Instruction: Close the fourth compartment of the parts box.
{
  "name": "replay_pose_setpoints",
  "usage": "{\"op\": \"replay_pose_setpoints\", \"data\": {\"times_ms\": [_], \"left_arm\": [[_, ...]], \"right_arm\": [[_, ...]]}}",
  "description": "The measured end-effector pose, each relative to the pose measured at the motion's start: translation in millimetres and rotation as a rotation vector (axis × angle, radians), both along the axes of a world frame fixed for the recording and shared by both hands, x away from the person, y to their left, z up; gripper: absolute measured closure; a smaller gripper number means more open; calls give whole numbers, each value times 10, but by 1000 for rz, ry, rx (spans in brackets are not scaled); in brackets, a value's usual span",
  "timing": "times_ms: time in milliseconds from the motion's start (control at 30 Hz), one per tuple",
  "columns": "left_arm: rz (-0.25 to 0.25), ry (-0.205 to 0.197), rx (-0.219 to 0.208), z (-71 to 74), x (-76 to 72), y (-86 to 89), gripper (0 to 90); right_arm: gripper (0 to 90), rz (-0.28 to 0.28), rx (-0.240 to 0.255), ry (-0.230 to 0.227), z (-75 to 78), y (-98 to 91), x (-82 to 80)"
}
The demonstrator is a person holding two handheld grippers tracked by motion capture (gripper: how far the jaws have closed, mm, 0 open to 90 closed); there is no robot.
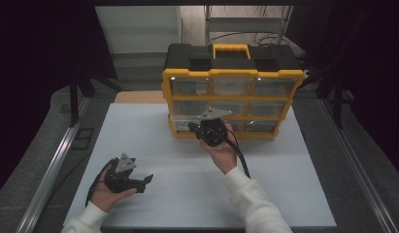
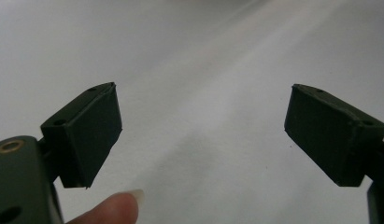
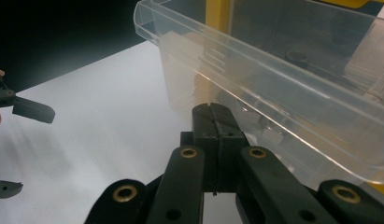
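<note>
My right tool point(image 1: 197, 129) meets the yellow organizer point(image 1: 232, 99) at centre frame; my left tool point(image 1: 141, 180) rests lower left on the white surface point(image 1: 187, 194).

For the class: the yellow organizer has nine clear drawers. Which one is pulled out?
The bottom-left drawer of the organizer: it juts out by the right gripper, while the others sit flush.

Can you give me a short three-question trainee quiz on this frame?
1. True or false: the left hand-held gripper has its jaws apart over the white table.
2. What does the right hand-held gripper meet: A) the yellow handle, B) a clear drawer, C) the other gripper?
3. How many drawer rows does the yellow organizer show?

Key: 1 true. 2 B; its jaws are shut at the drawer's front. 3 three.
</note>
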State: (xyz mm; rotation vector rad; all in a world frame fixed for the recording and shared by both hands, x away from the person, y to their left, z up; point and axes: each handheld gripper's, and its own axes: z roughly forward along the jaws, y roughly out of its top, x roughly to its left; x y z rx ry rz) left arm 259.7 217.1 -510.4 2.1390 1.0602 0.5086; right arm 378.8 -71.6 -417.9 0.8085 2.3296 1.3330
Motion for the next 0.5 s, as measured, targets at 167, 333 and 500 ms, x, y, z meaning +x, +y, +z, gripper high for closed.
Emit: {"op": "replay_pose_setpoints", "data": {"times_ms": [167, 333, 500], "left_arm": [[2, 1, 0, 2, -1, 1, 119], [1, 2, -1, 3, -1, 1, 119], [2, 1, -3, 2, -1, 3, 119]], "right_arm": [[900, -1, 8, 7, 0, -2, 26], [900, -10, 7, 6, 2, -9, 62], [900, -21, 16, 18, -6, -20, 99]]}}
